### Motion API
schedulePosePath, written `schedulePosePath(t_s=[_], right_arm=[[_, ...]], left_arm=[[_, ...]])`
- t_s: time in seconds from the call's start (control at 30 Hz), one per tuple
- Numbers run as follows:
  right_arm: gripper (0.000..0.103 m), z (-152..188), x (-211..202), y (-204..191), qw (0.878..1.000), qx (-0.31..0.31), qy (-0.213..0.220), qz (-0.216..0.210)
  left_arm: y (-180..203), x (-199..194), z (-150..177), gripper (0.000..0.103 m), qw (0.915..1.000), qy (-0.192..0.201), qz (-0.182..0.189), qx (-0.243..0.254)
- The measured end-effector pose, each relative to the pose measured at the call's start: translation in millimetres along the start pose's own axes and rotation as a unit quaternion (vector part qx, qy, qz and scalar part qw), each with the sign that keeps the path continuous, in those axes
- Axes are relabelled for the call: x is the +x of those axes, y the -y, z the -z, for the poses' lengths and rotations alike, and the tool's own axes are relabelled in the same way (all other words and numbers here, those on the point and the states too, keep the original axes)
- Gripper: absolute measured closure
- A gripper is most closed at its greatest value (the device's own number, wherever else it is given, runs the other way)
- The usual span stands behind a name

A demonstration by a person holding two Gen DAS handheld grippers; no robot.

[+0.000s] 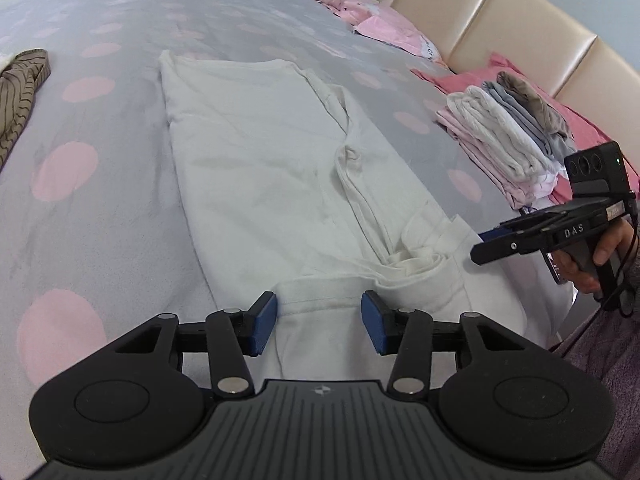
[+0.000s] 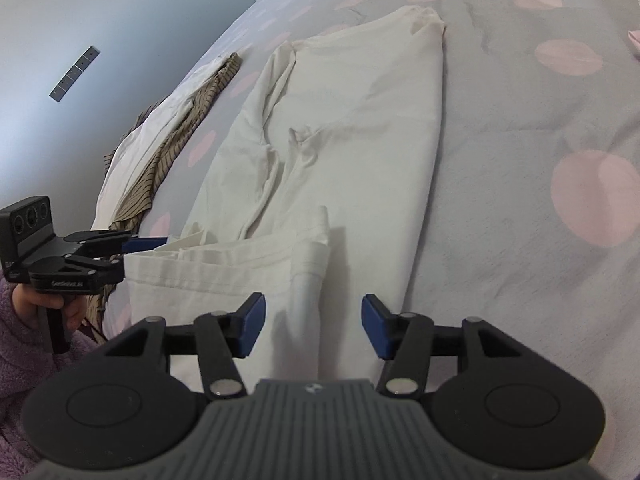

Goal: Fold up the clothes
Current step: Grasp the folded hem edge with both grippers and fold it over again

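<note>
Now both the left tongs [image 1: 319,322] and the right tongs [image 2: 313,326] stand apart and empty over the near hem of the white T-shirt [image 1: 260,168], lying sleeves-in on the bed [image 1: 100,208], apparently ready for the lengthwise fold.

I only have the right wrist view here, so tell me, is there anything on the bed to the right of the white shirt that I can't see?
Observer: Yes. A stack of folded clothes sits to the right of the white shirt, near the padded headboard.
Operator: Is that stack touching the shirt?
Observer: No, bare polka-dot bedspread separates them.
Operator: Is the left gripper holding the shirt?
Observer: No. The left gripper is open, its pads on either side of the shirt's near hem without pressing it.
Operator: And what does my gripper look like from there?
Observer: The right gripper hovers just off the shirt's near right corner, with nothing visible in it.
</note>
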State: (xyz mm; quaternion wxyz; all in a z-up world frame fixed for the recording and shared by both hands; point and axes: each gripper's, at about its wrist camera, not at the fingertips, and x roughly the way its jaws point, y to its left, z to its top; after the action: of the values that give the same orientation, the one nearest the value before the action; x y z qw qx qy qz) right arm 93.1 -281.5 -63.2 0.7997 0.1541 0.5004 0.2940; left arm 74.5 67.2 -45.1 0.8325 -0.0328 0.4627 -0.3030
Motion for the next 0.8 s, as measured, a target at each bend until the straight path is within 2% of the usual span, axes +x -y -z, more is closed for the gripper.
schedulePosePath(t_s=[0.07,0.23,0.3,0.33,0.37,0.4,0.43,0.47,0.53,0.8], right_arm=[[0.042,-1.3,0.8,-1.4,1.0,-0.003,0.001,0.006],[0.044,-3.7,-0.3,-4.3,1.0,-0.002,0.007,-0.005],[0.062,-3.5,-0.3,-5.4,1.0,-0.007,0.006,-0.005],[0.069,-3.3,1.3,-5.8,1.0,-0.008,0.001,-0.001],[0.081,-2.7,3.4,-6.1,1.0,-0.011,-0.004,0.003],[0.086,-2.0,5.1,-7.0,1.0,-0.015,-0.008,0.005],[0.089,-1.3,5.1,-9.0,1.0,-0.021,-0.008,0.005],[0.093,-1.0,3.6,-11.5,1.0,-0.029,-0.006,0.006],[0.096,-0.9,-2.1,-15.8,0.999,-0.039,-0.001,0.005],[0.097,8.6,-43.4,-11.0,0.998,-0.033,0.051,-0.002]], left_arm=[[-0.5,3.7,1.5,0.059,0.9999,-0.012,-0.006,-0.002],[-2.8,7.5,4.7,0.059,0.9995,-0.028,-0.015,-0.009],[-2.2,7.9,5.3,0.059,0.9996,-0.025,-0.01,-0.004],[-1.5,8.5,5.5,0.059,0.9997,-0.023,-0.008,0.0],[0.7,8.8,5.3,0.061,0.9997,-0.022,-0.009,0.008],[3.7,8.8,4.8,0.066,0.9995,-0.022,-0.012,0.019],[6.7,8.9,4.3,0.081,0.9992,-0.021,-0.015,0.03],[8.5,7.4,3.7,0.089,0.999,-0.018,-0.018,0.037],[6.8,-0.1,2.5,0.098,0.9995,-0.006,-0.015,0.029],[-9.6,-44.8,10.2,0.101,0.9972,0.069,-0.017,-0.021]])
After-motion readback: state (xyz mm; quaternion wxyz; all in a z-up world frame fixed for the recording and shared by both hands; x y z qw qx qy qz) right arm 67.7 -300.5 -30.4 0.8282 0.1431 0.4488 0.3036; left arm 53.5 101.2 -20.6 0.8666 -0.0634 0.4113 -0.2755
